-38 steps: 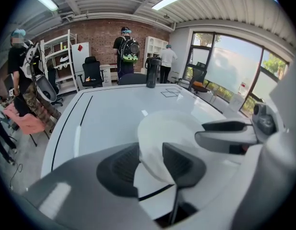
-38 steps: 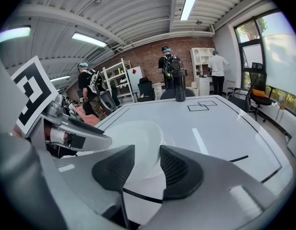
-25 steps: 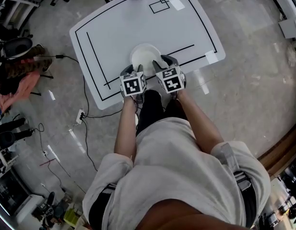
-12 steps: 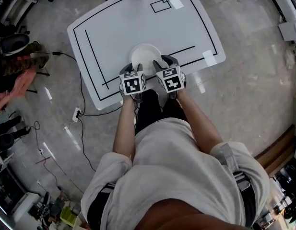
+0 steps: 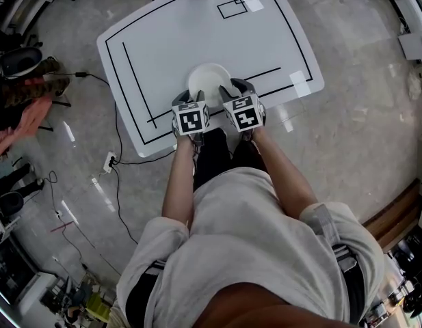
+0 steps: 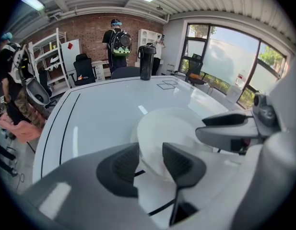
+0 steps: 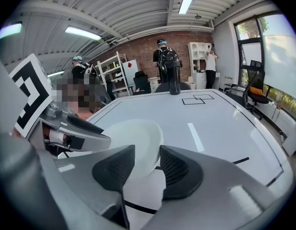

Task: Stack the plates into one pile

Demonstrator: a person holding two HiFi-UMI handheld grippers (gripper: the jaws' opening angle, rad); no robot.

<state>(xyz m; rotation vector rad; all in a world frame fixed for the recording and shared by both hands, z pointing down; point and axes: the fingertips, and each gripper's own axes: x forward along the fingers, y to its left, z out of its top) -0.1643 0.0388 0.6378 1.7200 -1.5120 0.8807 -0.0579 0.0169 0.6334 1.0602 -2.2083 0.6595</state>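
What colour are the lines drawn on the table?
Black lines on a white table; clearest in the head view.

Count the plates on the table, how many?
1 shows: a white plate at the front of the table, just ahead of the left tongs and right tongs. More may hide underneath.

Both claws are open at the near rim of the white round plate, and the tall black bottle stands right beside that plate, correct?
No. The tall black bottle is not beside the white round plate; it stands apart at the far edge of the white table, as the left gripper view shows. The left claw and right claw are indeed open at the plate's near rim.
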